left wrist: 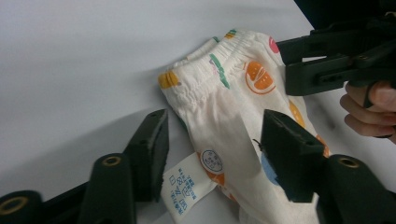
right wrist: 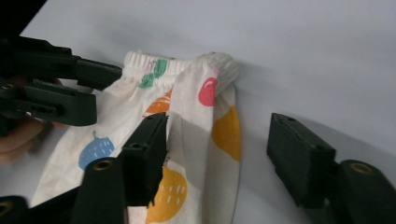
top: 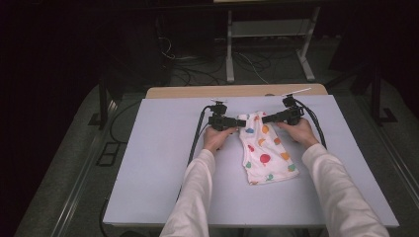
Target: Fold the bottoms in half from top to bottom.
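- Small white garment (top: 265, 148) printed with coloured fruit, spread flat on the pale tabletop (top: 158, 163), a little right of the middle, elastic waistband toward the far edge and legs trailing toward the near edge.
- Left tongs (top: 239, 122) at the waistband's left corner, pointing right; in the left gripper view (left wrist: 212, 154) jaws spread wide, one on bare tabletop beside the cloth, the other over the fabric, nothing pinched.
- Care label (left wrist: 186, 187) white with blue print, sticking out of the garment's edge just by the nearer left jaw.
- Right tongs (top: 267, 118) at the waistband's right corner, pointing left; in the right gripper view (right wrist: 217, 149) jaws likewise parted, one over the cloth, the other on bare tabletop beside the right edge of the garment.
- Both sets of tongs close together across the waistband, tips nearly facing each other.
- White sleeves (top: 195, 197) reaching in from the near edge.
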The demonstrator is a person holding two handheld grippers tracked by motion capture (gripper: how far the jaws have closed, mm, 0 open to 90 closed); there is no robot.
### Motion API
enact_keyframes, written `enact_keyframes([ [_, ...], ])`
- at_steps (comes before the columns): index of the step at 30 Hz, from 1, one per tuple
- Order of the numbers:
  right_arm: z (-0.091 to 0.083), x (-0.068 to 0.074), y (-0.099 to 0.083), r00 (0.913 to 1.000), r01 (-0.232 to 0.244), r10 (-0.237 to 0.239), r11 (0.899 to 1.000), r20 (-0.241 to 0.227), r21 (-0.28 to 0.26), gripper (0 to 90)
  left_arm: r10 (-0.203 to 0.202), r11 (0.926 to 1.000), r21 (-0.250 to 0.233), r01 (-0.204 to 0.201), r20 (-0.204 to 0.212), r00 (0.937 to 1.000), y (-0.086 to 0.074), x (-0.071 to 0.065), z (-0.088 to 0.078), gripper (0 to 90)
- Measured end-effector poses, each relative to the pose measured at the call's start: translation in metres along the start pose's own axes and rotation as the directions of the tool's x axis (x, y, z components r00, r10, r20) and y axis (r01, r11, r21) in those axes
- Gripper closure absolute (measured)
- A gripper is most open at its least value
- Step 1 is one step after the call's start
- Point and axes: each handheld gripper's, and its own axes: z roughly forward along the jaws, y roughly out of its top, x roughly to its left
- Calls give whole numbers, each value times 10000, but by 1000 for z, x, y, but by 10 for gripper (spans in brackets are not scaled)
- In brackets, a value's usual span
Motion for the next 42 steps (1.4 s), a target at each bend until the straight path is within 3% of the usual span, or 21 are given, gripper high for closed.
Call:
enact_keyframes([
  [9, 7, 2, 0, 10000, -61, 61, 10000, 25, 17, 651, -34, 10000, -41, 33, -189, 9998, 1, -2, 0, 705],
  [16, 12, 4, 0, 9995, -289, 288, 9995, 145, 120, 852, -64, 9999, -144, 60, -284, 9996, 1, -4, 1, 837],
  [23, 6, 0, -2, 9987, -517, 517, 9986, -16, -98, 874, 166, 9993, -331, -182, -470, 9988, 1, -6, 0, 880],
  [34, -10, -3, -13, 9989, -451, 459, 9954, 71, -840, 876, 410, 9956, -824, -456, -571, 9975, -2, -13, -8, 885],
  [42, -21, 9, -14, 9996, -268, 279, 9914, 65, -1278, 876, 482, 9913, -1195, -550, -596, 9971, -4, -22, -19, 885],
])
